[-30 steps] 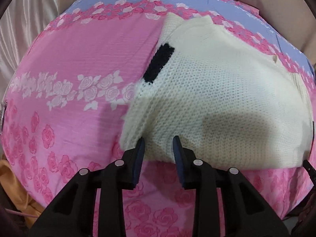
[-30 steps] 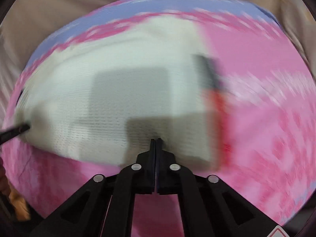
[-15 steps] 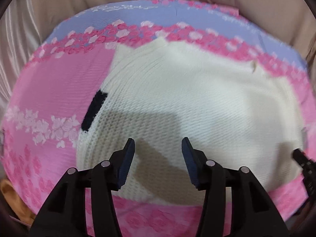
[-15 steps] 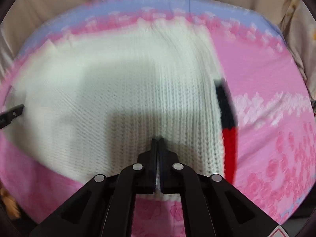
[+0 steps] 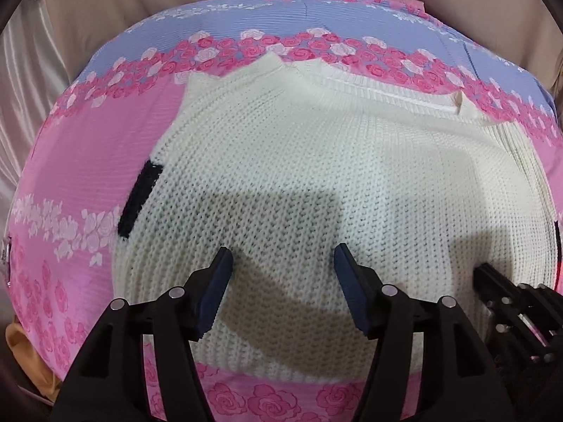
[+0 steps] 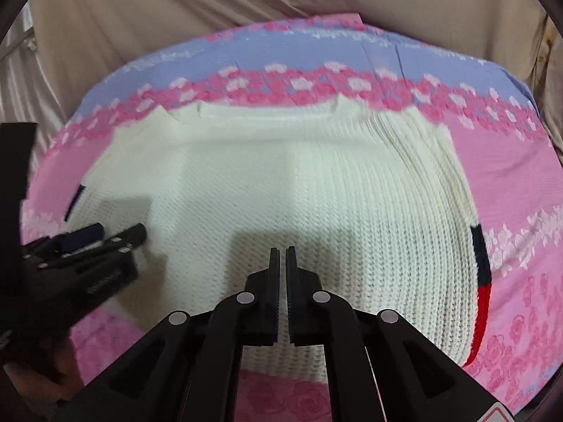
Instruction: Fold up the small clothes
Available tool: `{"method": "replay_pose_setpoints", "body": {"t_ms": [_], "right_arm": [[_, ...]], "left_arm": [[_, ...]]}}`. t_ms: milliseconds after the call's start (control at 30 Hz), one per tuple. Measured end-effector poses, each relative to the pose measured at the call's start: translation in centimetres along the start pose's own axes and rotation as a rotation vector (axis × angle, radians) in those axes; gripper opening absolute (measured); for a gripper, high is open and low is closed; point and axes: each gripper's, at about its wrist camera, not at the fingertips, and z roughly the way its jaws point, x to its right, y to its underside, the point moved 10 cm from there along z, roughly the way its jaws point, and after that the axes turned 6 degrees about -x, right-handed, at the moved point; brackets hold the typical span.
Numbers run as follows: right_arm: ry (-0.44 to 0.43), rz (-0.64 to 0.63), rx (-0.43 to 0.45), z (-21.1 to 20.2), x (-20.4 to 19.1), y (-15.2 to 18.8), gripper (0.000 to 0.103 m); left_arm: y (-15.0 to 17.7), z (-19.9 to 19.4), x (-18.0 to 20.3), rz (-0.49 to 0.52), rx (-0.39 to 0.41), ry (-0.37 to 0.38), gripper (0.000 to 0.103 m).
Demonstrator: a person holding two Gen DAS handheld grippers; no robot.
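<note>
Evidently the cream knitted sweater [image 5: 334, 183] lies flat on the pink rose-patterned bedsheet [image 5: 81, 161], probably spread out for folding. At the left, the left claw [image 5: 283, 270] hovers over the sweater's near part with its jaws wide apart, gripping nothing. Further right, the right claw [image 6: 280, 256] hangs over the sweater with its jaws nearly together and nothing between them. Only the right wrist view shows the dark-and-red stripe [image 6: 481, 281] along the sweater's right edge; the left view shows an orange cloth [image 5: 24, 358] beside the bed.
</note>
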Motion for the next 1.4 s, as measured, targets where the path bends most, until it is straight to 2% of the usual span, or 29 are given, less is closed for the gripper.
{"method": "replay_pose_setpoints", "body": {"t_ms": [67,100,133,233,333,400,433,467,500,533,567,633,700,767,800,867,967,1033,1100,1233,1300,1367,1400], "right_arm": [[0.034,-0.029,-0.081,2.6,0.1,1.5,0.005],[0.048,-0.037,-0.042,2.0,-0.1,1.3,0.004],[0.047,-0.038,-0.047,1.5,-0.4,1.3,0.005],[-0.038,0.008,0.008,-1.2,-1.6,-0.5,0.006],[-0.018,-0.027,0.059,-1.8,-2.7,-4.0,0.006],[0.002,-0.042,0.047,0.0,-3.1,-5.3,0.006],[0.018,-0.051,0.023,1.3,-3.2,-5.2,0.006],[0.043,-0.073,-0.042,4.1,-3.0,-5.0,0.006],[0.057,-0.091,-0.052,5.2,-3.1,-4.9,0.005],[0.078,-0.109,-0.023,4.6,-3.4,-5.4,0.005],[0.080,-0.114,-0.036,4.3,-3.6,-5.6,0.006],[0.011,-0.063,0.009,2.2,-4.0,-5.9,0.006],[-0.010,-0.034,0.007,1.7,-4.1,-5.1,0.006],[-0.005,-0.049,-0.073,4.4,-4.4,-3.5,0.006],[0.006,-0.063,-0.033,4.5,-4.6,-3.4,0.005],[0.036,-0.104,-0.034,3.3,-5.2,-3.5,0.005],[-0.023,-0.089,0.016,0.1,-5.6,-3.5,0.006],[-0.029,-0.082,0.025,-1.1,-5.3,-2.4,0.007],[-0.033,-0.056,-0.003,-1.3,-4.2,-0.6,0.007],[-0.028,-0.002,-0.068,-0.9,-2.2,3.1,0.007],[-0.016,0.003,-0.072,-0.8,-1.5,3.5,0.007],[0.025,0.036,-0.044,-1.7,0.5,3.8,0.007],[0.052,0.059,-0.022,-2.3,1.8,3.8,0.012]], "left_arm": [[-0.1,-1.0,-0.3,-0.019,0.007,0.013,0.058],[-0.3,-1.1,-0.8,-0.026,0.013,0.014,0.058],[-0.3,-1.3,-1.3,-0.035,0.017,0.011,0.058],[-0.7,-1.5,-2.3,-0.060,0.016,0.007,0.057],[-1.0,-1.4,-3.5,-0.078,0.019,-0.011,0.057],[-0.8,-1.2,-4.2,-0.087,0.010,-0.019,0.057],[-0.7,-1.2,-4.4,-0.089,0.005,-0.019,0.057],[-0.5,-1.2,-4.6,-0.089,0.004,-0.017,0.057],[-0.4,-1.2,-4.9,-0.087,0.006,-0.019,0.057],[-0.2,-1.2,-5.1,-0.086,0.005,-0.025,0.057],[-0.1,-1.1,-5.3,-0.089,0.003,-0.026,0.057],[0.3,-1.1,-5.6,-0.108,-0.007,-0.006,0.057],[0.6,-1.3,-5.9,-0.127,-0.010,0.020,0.057],[0.9,-1.7,-6.2,-0.141,-0.010,0.046,0.058],[1.1,-2.2,-6.6,-0.163,-0.001,0.075,0.059],[1.7,-2.9,-7.8,-0.232,0.012,0.118,0.070],[2.5,-3.0,-10.1,-0.368,0.023,0.169,0.075],[3.3,-1.6,-12.2,-0.458,-0.010,0.164,0.076],[3.9,-0.1,-13.1,-0.520,-0.059,0.192,0.076],[4.1,1.1,-13.3,-0.603,-0.104,0.243,0.075],[2.8,-0.5,-13.0,-0.597,-0.039,0.249,0.075],[0.6,-1.9,-12.2,-0.525,0.019,0.227,0.077],[-1.0,-2.4,-11.4,-0.475,0.043,0.223,0.079]]}}
